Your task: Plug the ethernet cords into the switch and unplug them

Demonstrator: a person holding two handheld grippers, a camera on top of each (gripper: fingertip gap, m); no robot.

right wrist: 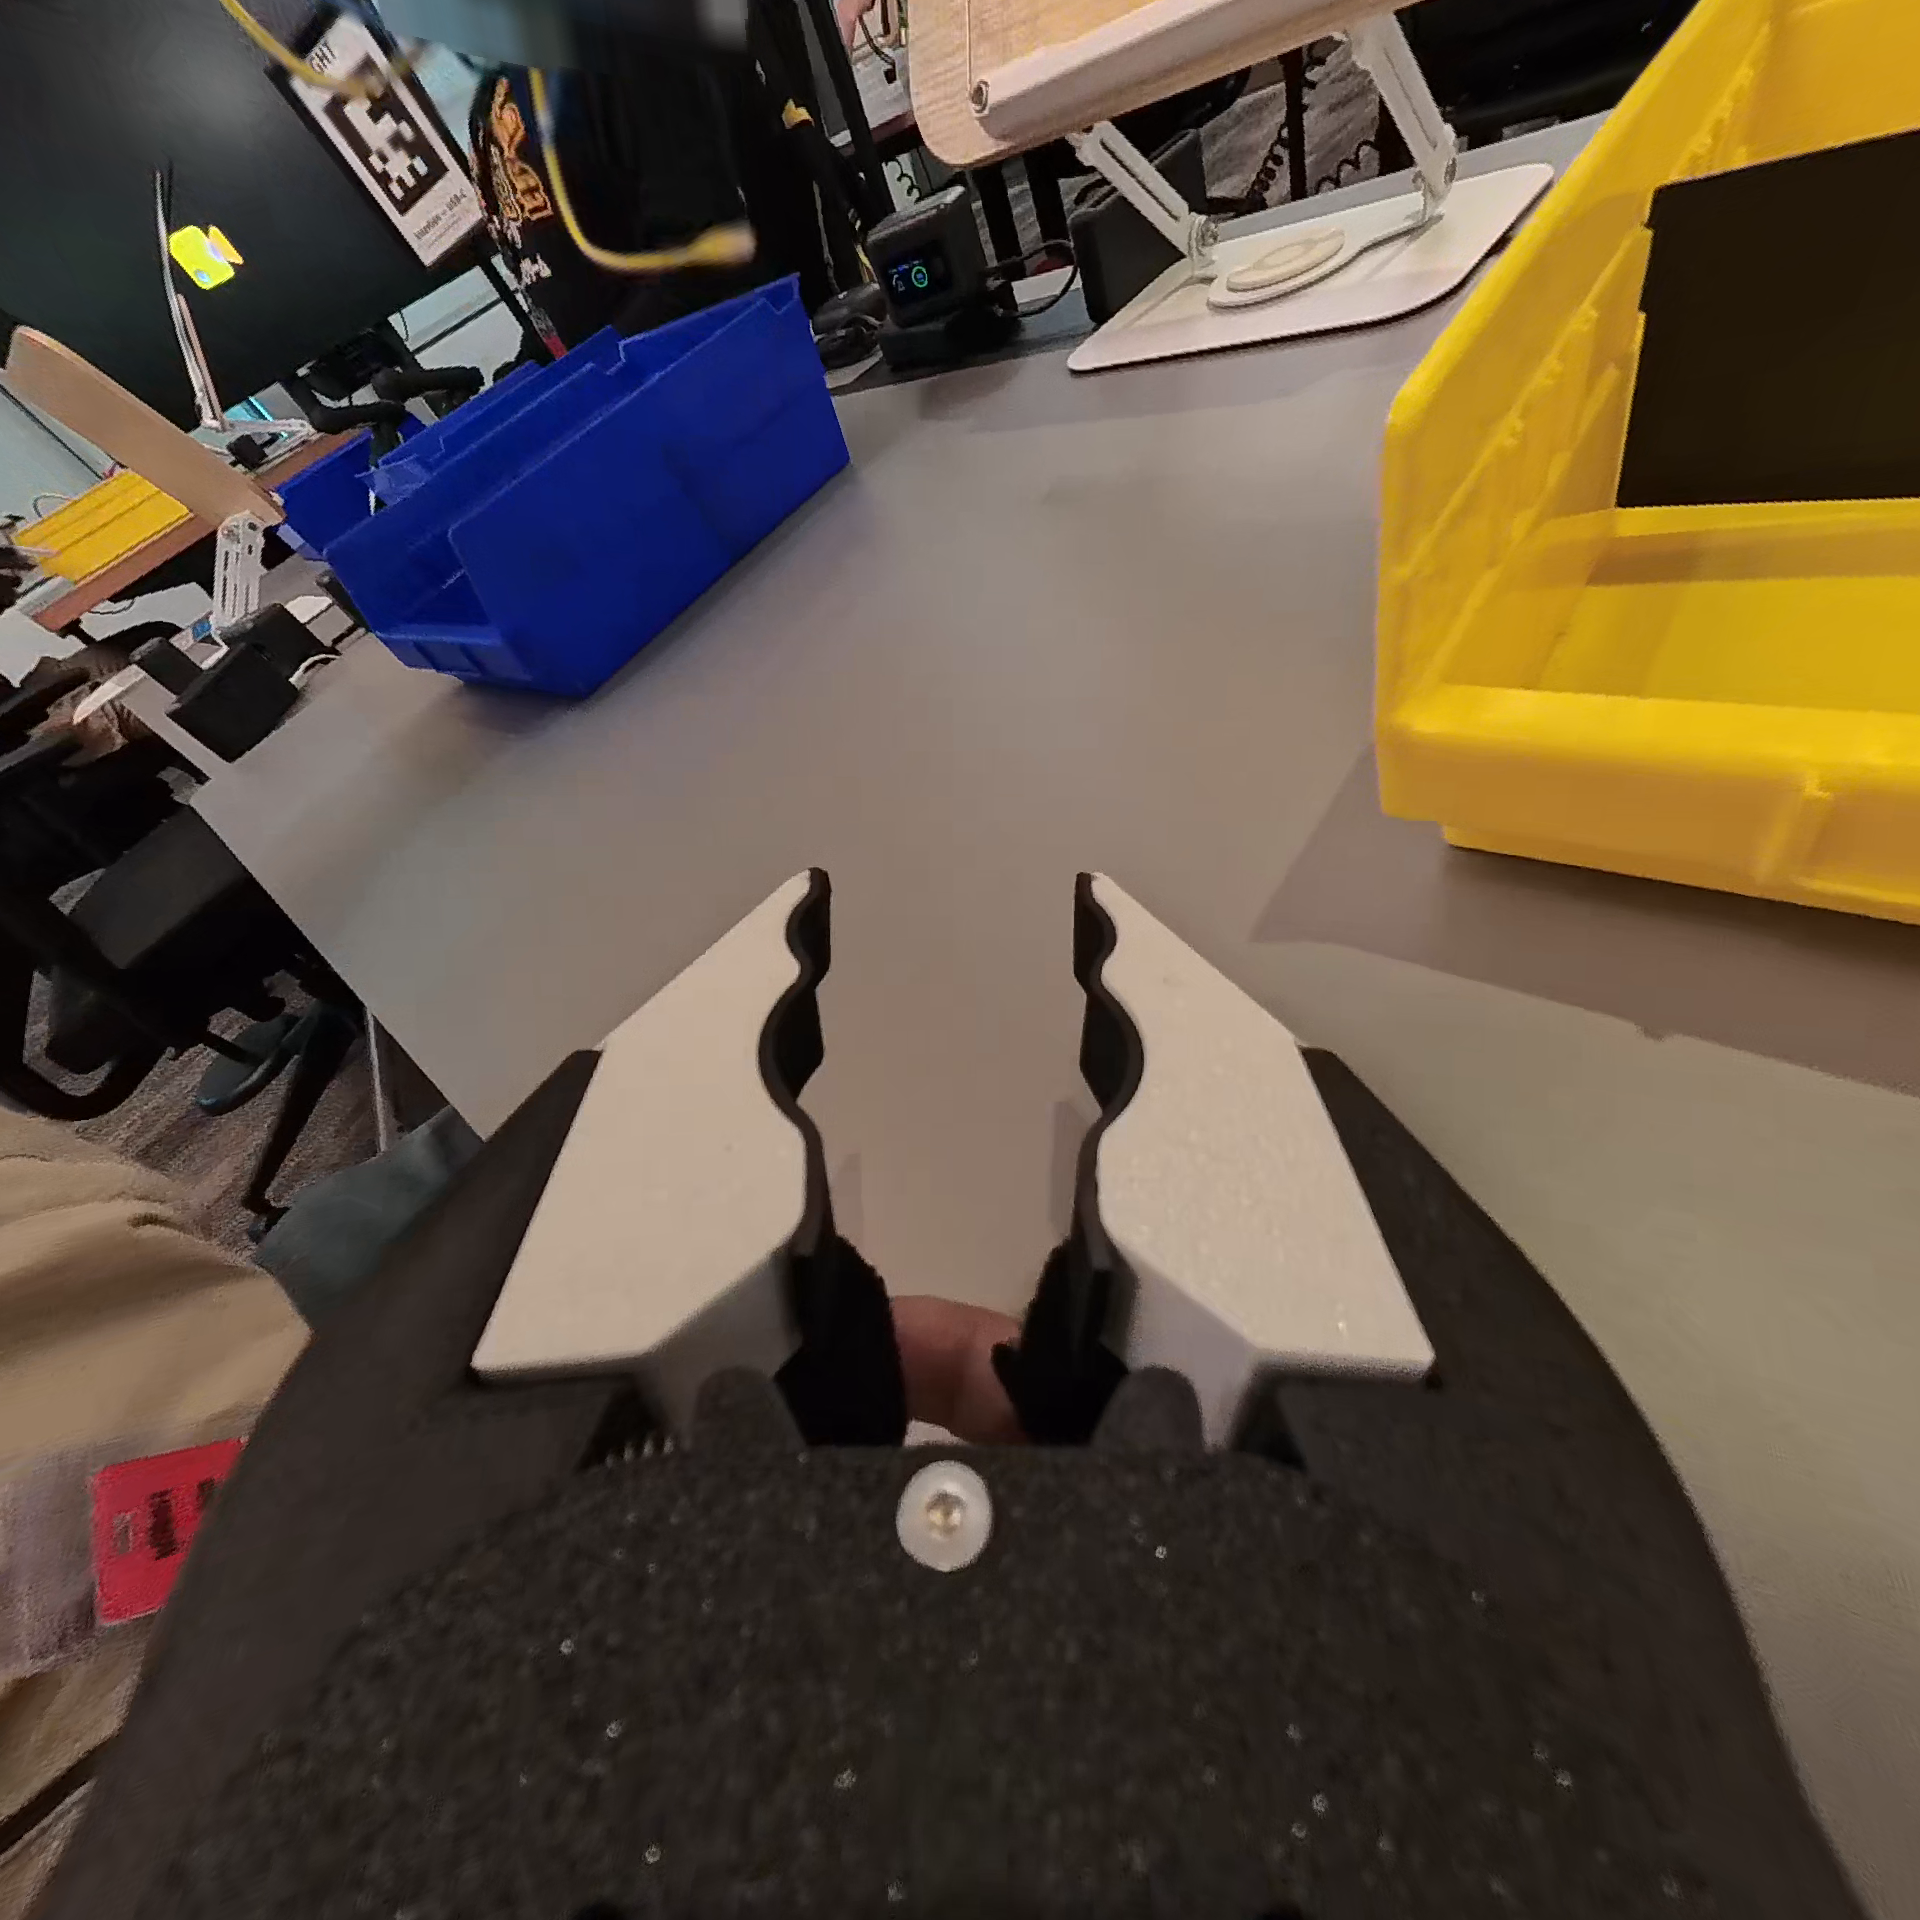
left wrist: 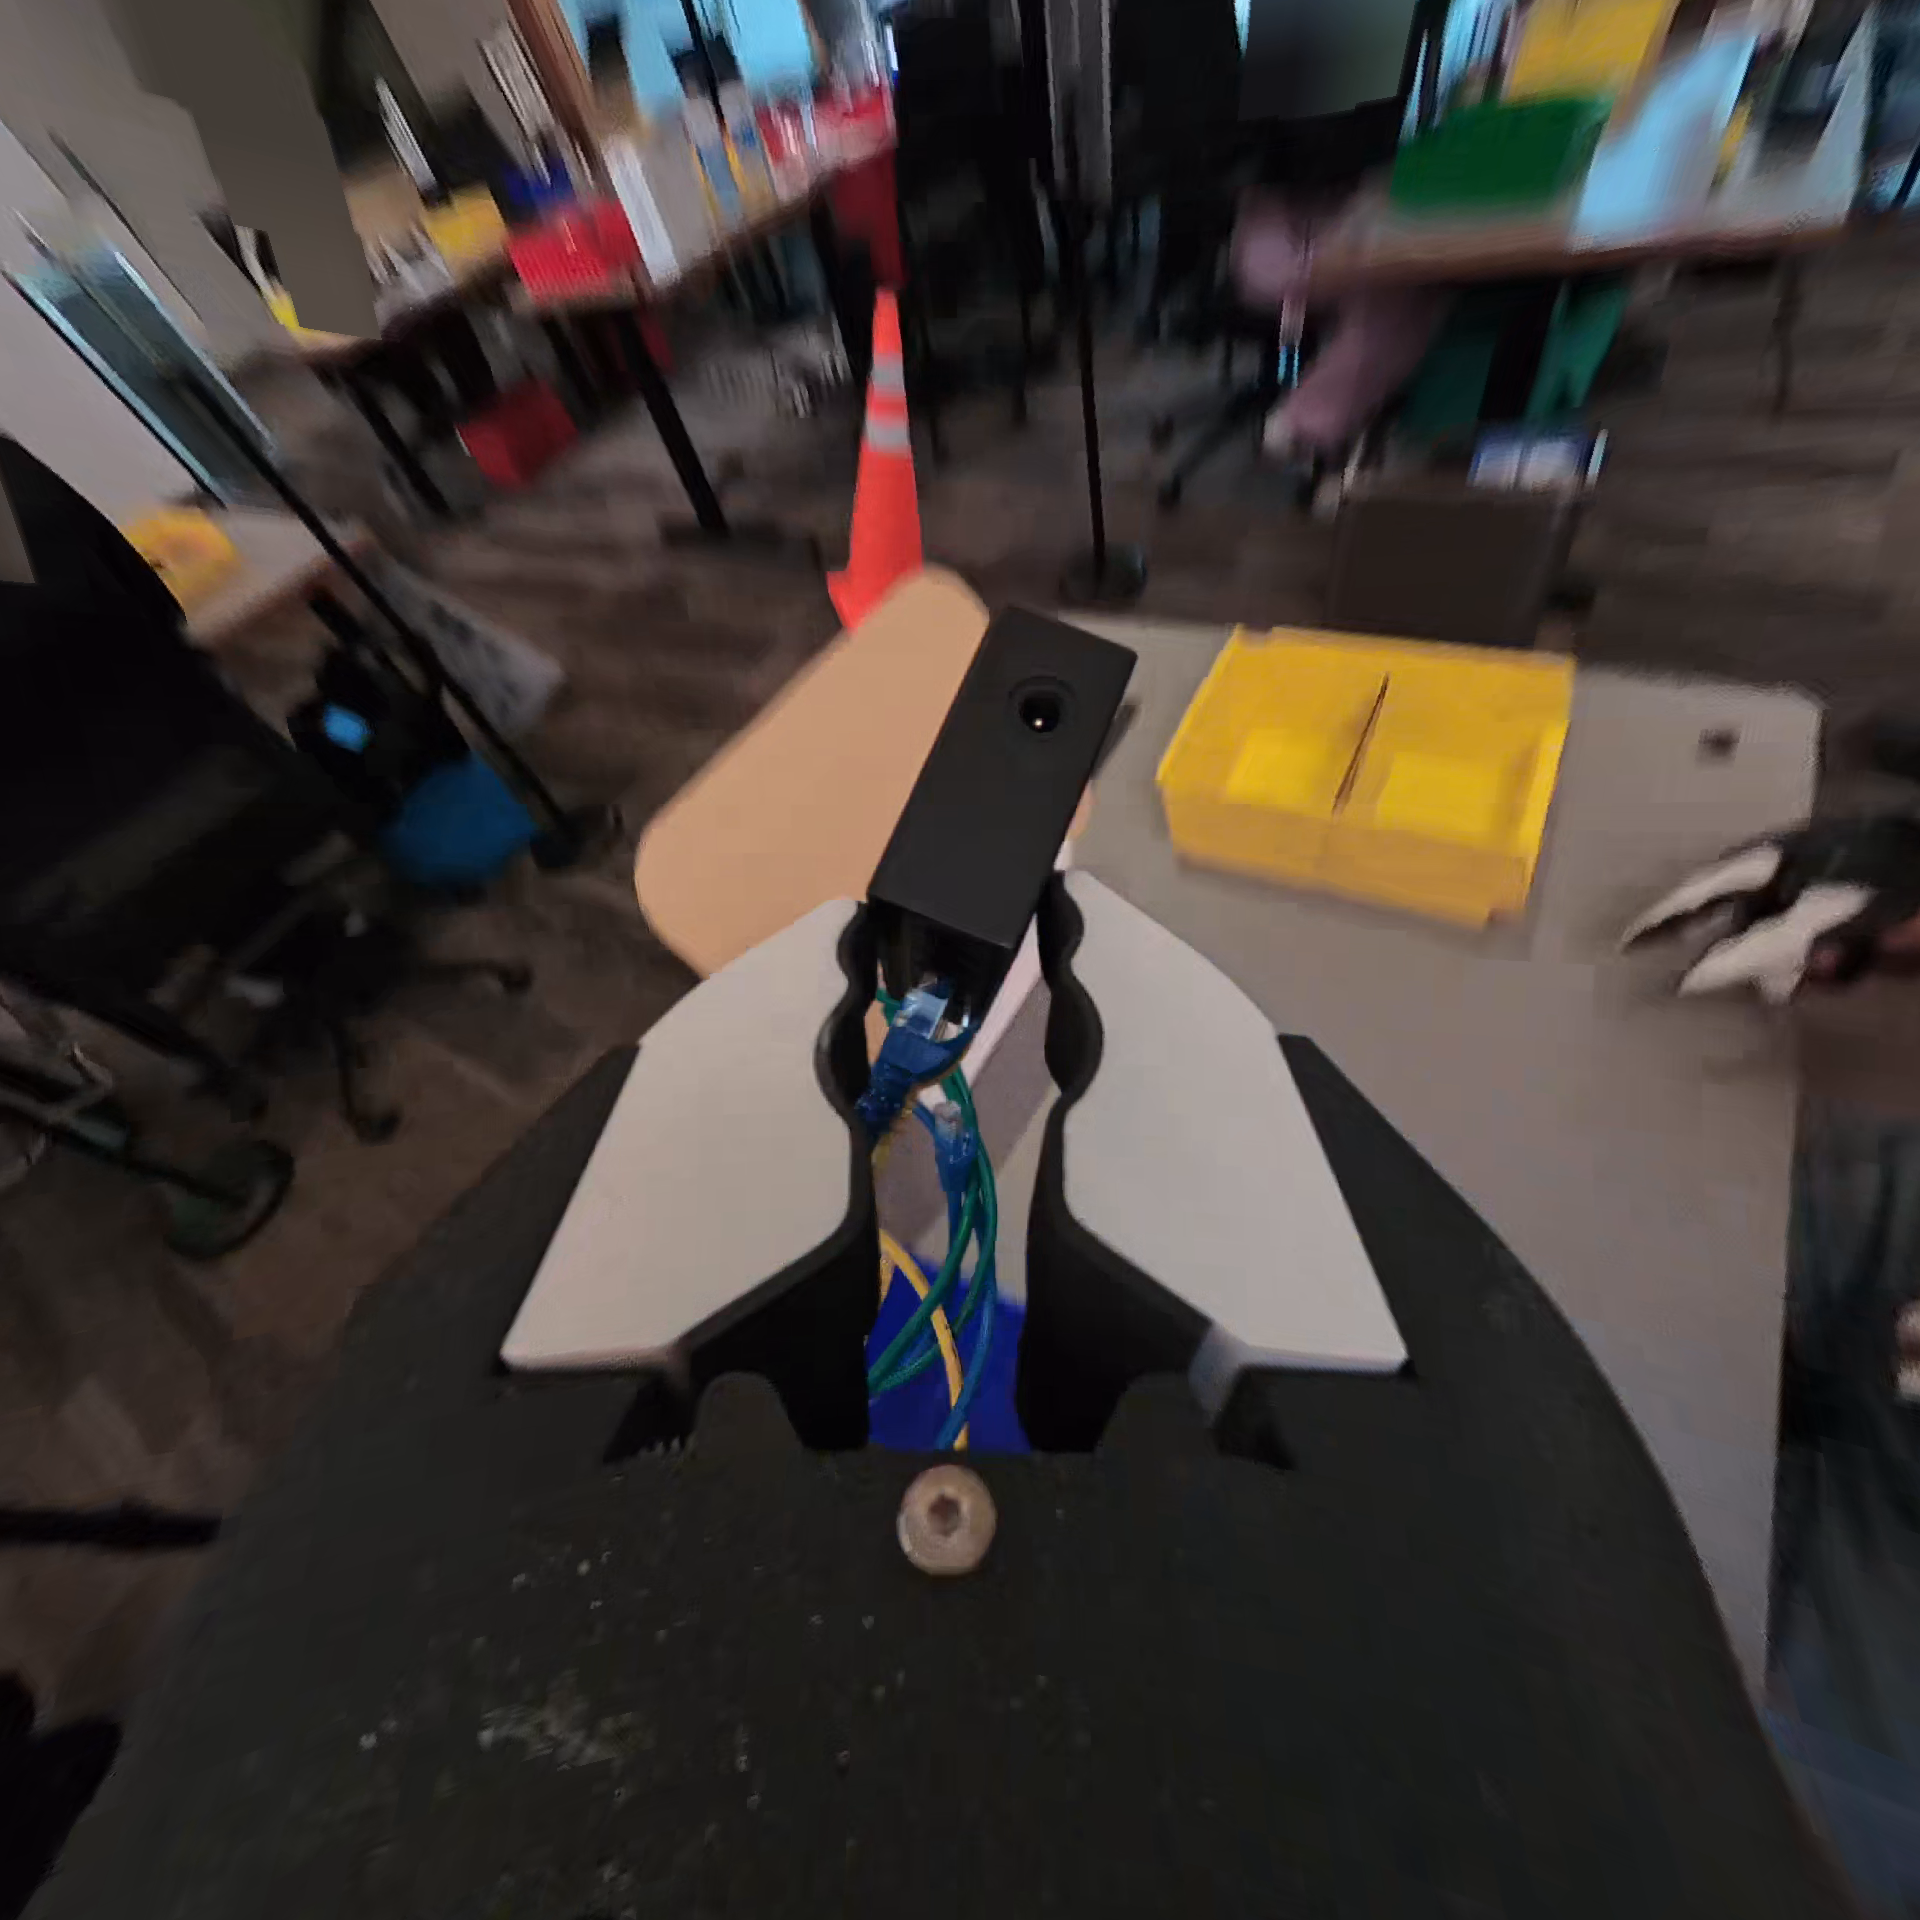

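Pinched between the left gripper's (left wrist: 951, 914) fingertips is the black switch (left wrist: 1003, 774), held up in the air w/ its far end tilted away and a round socket showing on the upper face. One blue cord (left wrist: 914, 1049) is seated in a port on the switch's near end; a second blue plug (left wrist: 951, 1138) hangs loose just below, not plugged in. Green (left wrist: 982, 1216) and yellow (left wrist: 940, 1320) cords dangle between the fingers toward a blue bin (left wrist: 940, 1392) underneath. Beyond the switch, a yellow bin (left wrist: 1371, 769) sits on the grey table (left wrist: 1621, 1039); an orange cone (left wrist: 883, 468) stands on the floor further back, background blurred. Right gripper (right wrist: 951, 883) is seen spread apart, nothing between its fingers, low over the table (right wrist: 987, 644). Blue bin (right wrist: 603, 530) lies ahead-left of it, yellow bin (right wrist: 1621, 665) to the right, well apart from each other.
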